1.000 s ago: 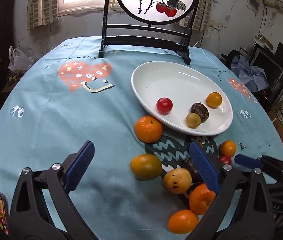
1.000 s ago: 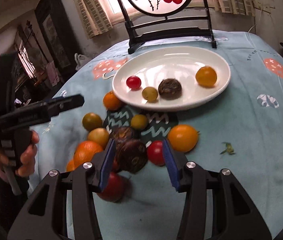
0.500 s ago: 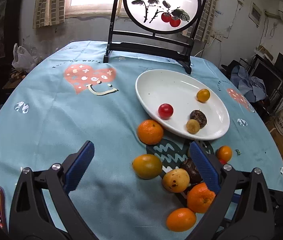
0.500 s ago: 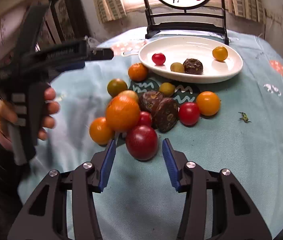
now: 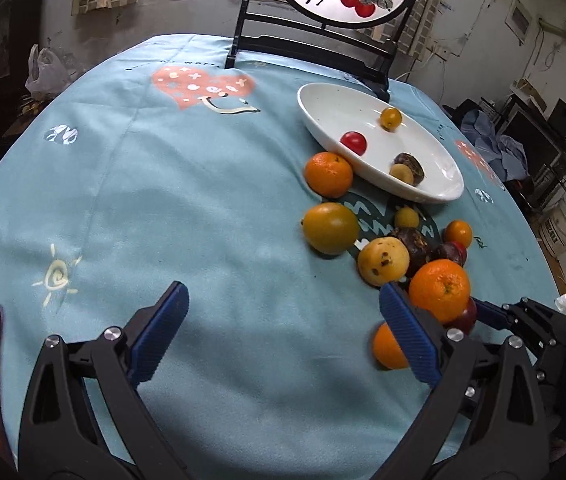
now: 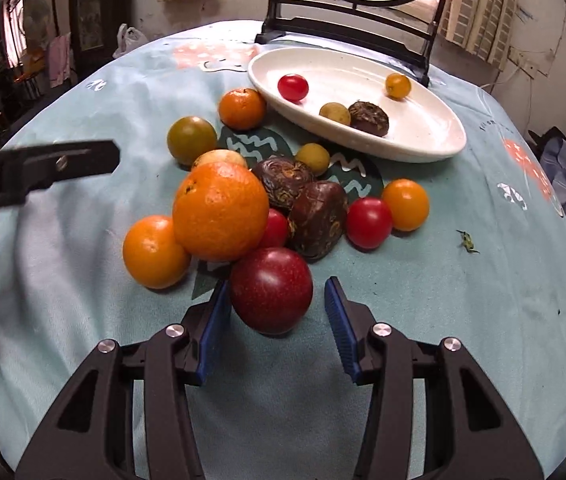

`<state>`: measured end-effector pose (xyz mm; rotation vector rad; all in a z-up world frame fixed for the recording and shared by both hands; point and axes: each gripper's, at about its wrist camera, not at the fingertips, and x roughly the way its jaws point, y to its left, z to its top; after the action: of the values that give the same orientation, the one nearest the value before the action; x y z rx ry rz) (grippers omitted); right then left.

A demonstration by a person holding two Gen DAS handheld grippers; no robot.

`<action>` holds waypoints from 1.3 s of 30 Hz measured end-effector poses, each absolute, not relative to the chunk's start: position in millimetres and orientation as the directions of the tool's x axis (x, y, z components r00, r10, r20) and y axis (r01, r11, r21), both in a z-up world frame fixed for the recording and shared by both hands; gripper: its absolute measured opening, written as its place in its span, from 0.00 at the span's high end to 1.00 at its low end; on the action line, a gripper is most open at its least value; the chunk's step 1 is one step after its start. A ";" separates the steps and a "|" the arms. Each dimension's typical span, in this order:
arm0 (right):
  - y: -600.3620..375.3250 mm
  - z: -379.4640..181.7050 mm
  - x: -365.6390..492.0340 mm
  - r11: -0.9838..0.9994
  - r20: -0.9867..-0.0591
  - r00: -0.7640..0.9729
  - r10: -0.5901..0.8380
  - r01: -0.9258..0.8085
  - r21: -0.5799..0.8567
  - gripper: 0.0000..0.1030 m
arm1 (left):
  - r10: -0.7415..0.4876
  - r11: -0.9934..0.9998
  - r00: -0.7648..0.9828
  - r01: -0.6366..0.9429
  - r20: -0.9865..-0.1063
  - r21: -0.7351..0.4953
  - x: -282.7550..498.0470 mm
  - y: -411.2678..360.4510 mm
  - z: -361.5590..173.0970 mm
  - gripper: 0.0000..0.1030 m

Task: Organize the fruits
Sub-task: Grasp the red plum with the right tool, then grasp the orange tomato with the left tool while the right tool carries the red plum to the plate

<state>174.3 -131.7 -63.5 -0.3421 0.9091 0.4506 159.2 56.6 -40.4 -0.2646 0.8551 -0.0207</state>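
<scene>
Four small fruits lie on the plate (image 6: pixel 435 148); about a dozen remain on the tabletop (image 6: pixel 483 300). The right hand-held gripper (image 6: pixel 275 312) is spread around a plum (image 6: pixel 271 290). The left hand-held gripper (image 5: pixel 279 332) is spread, empty.

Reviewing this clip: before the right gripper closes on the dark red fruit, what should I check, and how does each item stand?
1. Right gripper open: ok.
2. Red fruit between its fingers: ok.
3. Fruit free of neighbours: not ok, the large orange appears to touch it.
4. Plate has room: ok.
5. Left gripper open over bare cloth: ok.
6. Fingers low enough for a grip: cannot tell.
</scene>
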 end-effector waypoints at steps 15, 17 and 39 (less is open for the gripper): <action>-171.9 -54.2 160.6 0.910 -0.786 0.539 0.303 -0.408 0.071 0.63 | -0.172 0.984 0.662 0.143 -0.730 -0.102 141.4 19.5 -44.4 0.05; -181.2 -55.7 158.6 0.909 -0.777 0.543 0.318 -0.407 0.088 0.63 | -0.213 0.975 0.659 0.194 -0.721 -0.110 135.8 13.2 -41.6 0.05; -212.5 -63.8 156.0 0.853 -0.737 0.455 0.500 -0.406 0.328 0.63 | -0.132 0.978 0.542 0.205 -0.830 -0.022 165.8 -38.8 -61.6 0.56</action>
<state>156.0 -212.5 -63.8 0.1098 0.9454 0.5605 165.8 -38.8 -61.6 0.0813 0.9781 -0.2007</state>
